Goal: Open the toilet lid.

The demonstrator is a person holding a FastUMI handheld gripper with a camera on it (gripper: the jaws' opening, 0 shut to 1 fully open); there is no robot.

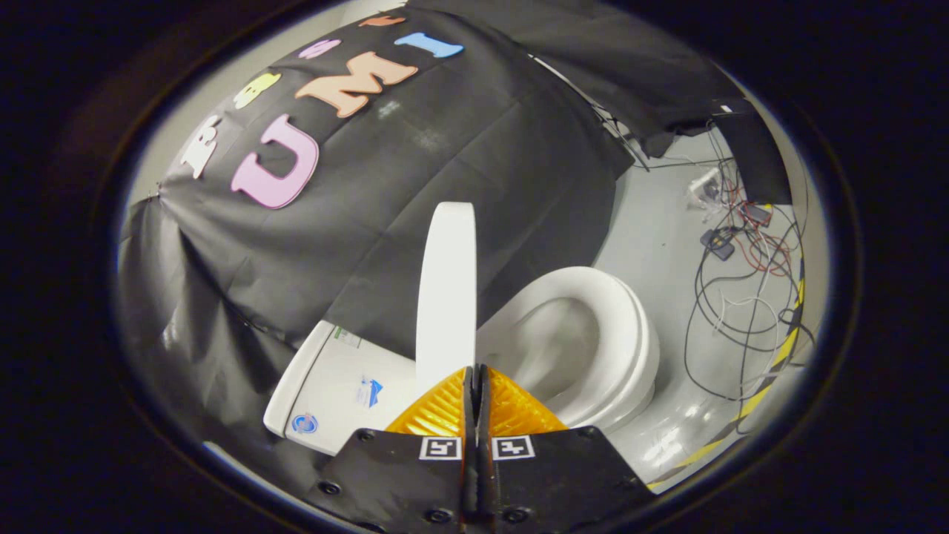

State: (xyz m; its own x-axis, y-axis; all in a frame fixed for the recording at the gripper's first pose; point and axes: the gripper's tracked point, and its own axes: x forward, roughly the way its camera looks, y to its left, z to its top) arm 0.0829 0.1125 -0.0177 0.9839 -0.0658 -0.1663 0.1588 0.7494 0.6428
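Nearest to the camera, the gripper (474, 382) has its two fingers pressed together with almost no gap, and they hold nothing. Their tips point at the lower edge of the lid, but I cannot tell if they touch it. Fingers closed like this can work as one stiff wedge, which suits pushing a lid better than gripping it.

Going from left to right: the white tank (337, 386) stands against the black cloth wall (245, 297), so the lid has something behind it to lean on. A few stickers are on the top of the tank. Next, the toilet lid (447, 285) is just ahead of the fingertips. It is seen from its edge and stands nearly upright, between the tank and the bowl. I judge that it is already open, or very close to it.

To the right, the seat (630, 326) lies down flat around the open bowl (552, 345). Further right, loose cables (730, 282) lie on the grey floor (652, 237), well apart from the toilet.
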